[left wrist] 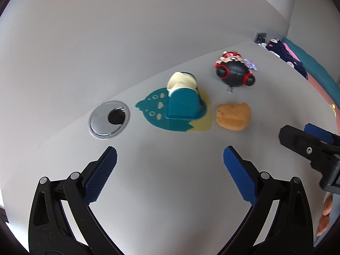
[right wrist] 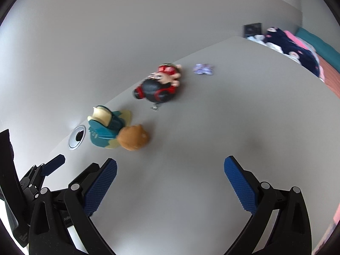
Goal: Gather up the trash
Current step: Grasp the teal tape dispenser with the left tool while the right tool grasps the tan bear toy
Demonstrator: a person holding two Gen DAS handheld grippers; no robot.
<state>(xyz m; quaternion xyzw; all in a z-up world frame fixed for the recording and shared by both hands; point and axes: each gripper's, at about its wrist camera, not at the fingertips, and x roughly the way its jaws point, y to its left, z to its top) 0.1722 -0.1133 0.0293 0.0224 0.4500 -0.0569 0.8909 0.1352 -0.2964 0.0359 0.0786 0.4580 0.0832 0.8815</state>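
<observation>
Evidently at the search step: left gripper [left wrist: 170, 159] and right gripper [right wrist: 170, 170] hover spread, empty; next, reach the far crumpled wrapper [right wrist: 203, 69].

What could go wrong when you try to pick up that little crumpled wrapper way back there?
1. The wrapper lies just behind the black-and-red toy, so a reaching right gripper might knock the toy.
2. It is small and flat on the table, so the open fingers might slide over it.
3. The left gripper sits close beside the right one; they might bump.
</observation>
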